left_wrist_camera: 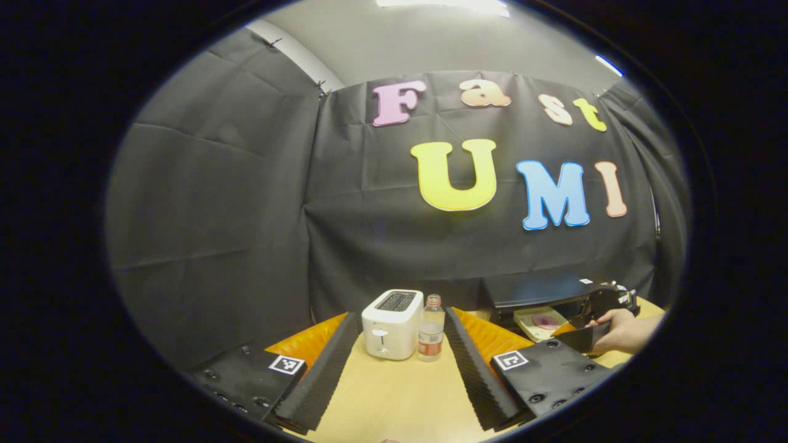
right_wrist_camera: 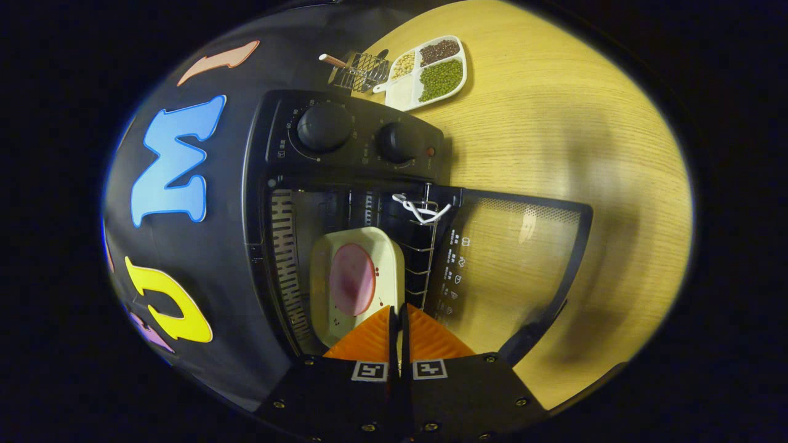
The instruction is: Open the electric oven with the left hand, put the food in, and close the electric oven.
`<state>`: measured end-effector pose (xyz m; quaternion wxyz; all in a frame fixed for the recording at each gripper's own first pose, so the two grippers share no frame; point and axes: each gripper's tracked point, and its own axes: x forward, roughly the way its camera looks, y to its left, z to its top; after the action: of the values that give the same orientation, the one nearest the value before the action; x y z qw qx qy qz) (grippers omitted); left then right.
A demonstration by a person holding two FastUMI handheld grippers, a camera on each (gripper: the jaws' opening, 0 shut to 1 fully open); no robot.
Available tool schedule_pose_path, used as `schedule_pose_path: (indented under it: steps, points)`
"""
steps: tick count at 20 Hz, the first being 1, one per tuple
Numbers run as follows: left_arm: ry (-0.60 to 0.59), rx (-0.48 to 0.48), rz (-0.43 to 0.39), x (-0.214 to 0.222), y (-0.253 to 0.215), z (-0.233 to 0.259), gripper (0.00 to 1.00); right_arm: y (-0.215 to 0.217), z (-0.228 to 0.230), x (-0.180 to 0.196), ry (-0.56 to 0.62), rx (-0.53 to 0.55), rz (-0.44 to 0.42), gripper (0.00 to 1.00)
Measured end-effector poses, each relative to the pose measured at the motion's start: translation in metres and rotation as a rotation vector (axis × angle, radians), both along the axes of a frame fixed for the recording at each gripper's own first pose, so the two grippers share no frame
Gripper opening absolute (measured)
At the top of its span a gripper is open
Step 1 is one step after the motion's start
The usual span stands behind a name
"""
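You face a black cloth wall (left_wrist_camera: 258, 203) hung behind the pale wooden worktop (left_wrist_camera: 394, 394). Above that cloth you see a grey ceiling (left_wrist_camera: 431, 43) with a bright light strip (left_wrist_camera: 443, 3).

1 oven (right_wrist_camera: 345, 184), 1 toaster (left_wrist_camera: 393, 323), 1 bottle (left_wrist_camera: 431, 328), 2 trays (right_wrist_camera: 357, 277).

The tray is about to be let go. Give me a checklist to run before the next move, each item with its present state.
1. Oven door down and open: ok.
2. Food lying flat on the tray: ok.
3. Tray deep enough in the oven for the door to close: cannot tell; its near end lies close to the opening.
4. Right gripper released from the tray: not ok; it is shut on the near rim.
5. Left gripper free to take the door: ok; it is open, holds nothing and faces the toaster, off to the side of the oven.
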<state>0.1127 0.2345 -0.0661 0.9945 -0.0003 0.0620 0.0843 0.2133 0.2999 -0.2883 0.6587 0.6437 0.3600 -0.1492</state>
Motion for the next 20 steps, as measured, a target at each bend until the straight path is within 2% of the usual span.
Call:
schedule_pose_path:
  steps: [1,3,4,7,8,9,10,13,14,15,16,17,18,19,20]
  points:
    - [0.001,0.001,0.006,0.0,0.003,0.0,0.95,0.003,-0.002,0.003,0.0,-0.002,-0.005,0.01]
    - [0.005,0.008,0.019,-0.001,0.01,-0.001,0.96,0.007,-0.005,0.01,-0.007,-0.011,-0.018,0.01]
    - [0.006,0.01,0.026,-0.002,0.013,-0.002,1.0,0.007,-0.006,0.013,-0.013,-0.017,-0.025,0.01]
    - [0.013,0.006,0.043,-0.003,0.019,-0.005,0.95,0.007,-0.006,0.02,-0.023,-0.026,-0.052,0.03]
    - [0.014,0.007,0.046,-0.004,0.021,-0.004,1.0,0.008,-0.005,0.024,-0.04,-0.016,-0.06,0.03]
    - [0.017,0.007,0.048,-0.004,0.022,-0.004,0.95,0.013,0.0,0.025,-0.059,-0.003,-0.057,0.05]
    - [0.019,0.006,0.048,-0.003,0.023,-0.006,0.95,0.016,0.001,0.025,-0.062,0.006,-0.04,0.1]
    - [0.017,-0.008,0.032,0.001,0.014,-0.007,0.95,0.024,0.009,0.02,-0.088,0.034,0.011,0.11]
    - [0.014,-0.01,0.023,0.002,0.01,-0.007,0.95,0.025,0.016,0.02,-0.121,0.038,0.025,0.14]
    - [0.012,-0.012,0.012,0.004,0.005,-0.007,0.95,0.027,0.021,0.018,-0.142,0.035,0.048,0.22]
    - [0.011,-0.015,-0.001,0.005,-0.002,-0.008,1.0,0.025,0.029,0.016,-0.166,0.032,0.067,0.44]
    - [0.008,-0.019,-0.015,0.007,-0.009,-0.006,1.0,0.026,0.035,0.014,-0.191,0.031,0.084,0.56]
    - [0.006,-0.023,-0.029,0.009,-0.017,-0.007,1.0,0.026,0.041,0.01,-0.207,0.019,0.104,0.79]
    - [0.005,-0.029,-0.043,0.011,-0.024,-0.007,0.9,0.02,0.046,0.004,-0.224,-0.005,0.128,0.89]
    - [0.004,-0.035,-0.057,0.012,-0.033,-0.008,0.9,0.017,0.05,-0.002,-0.24,-0.035,0.154,0.96]
